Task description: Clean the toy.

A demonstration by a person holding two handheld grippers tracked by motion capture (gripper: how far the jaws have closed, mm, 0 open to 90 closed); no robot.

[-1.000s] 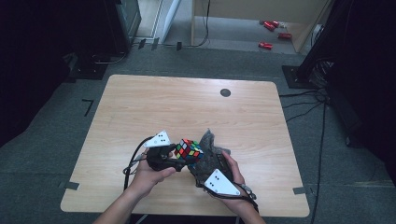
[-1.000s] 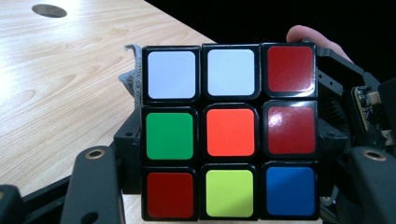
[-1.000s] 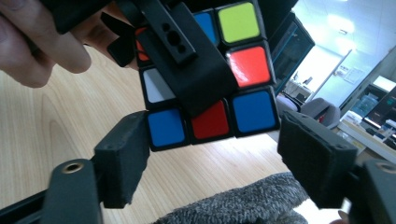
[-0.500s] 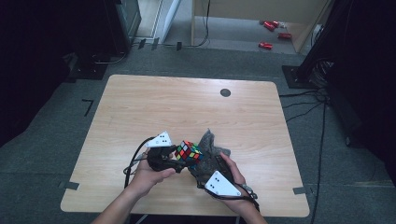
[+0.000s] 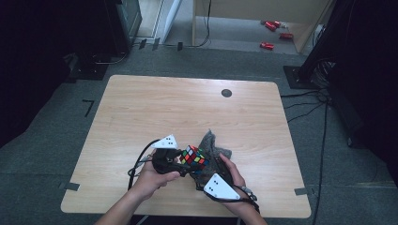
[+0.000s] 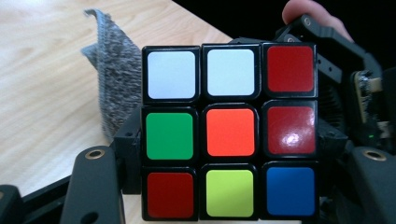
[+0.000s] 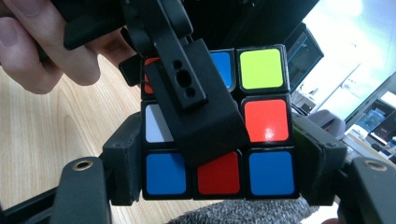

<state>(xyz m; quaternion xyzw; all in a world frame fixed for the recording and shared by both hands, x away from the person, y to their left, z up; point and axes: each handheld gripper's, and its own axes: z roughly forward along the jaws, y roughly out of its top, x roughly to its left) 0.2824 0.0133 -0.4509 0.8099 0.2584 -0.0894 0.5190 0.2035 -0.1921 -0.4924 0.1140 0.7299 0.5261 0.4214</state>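
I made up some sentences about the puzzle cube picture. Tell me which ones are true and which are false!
1. Both tongs grip the puzzle cube. True: the left tongs and right tongs each clamp it.
2. The cube lies flat on the table. False: it is held above it.
3. A grey cloth lies beside the cube. True.
4. The middle square in the left gripper view is blue. False: it is orange.

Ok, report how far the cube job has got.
Done: the cube is off the table, clamped between both grippers, left gripper and right gripper. In hand: both hold it above the grey cloth. Left: its faces are mixed, red, white, green and blue together, so it is unsolved.
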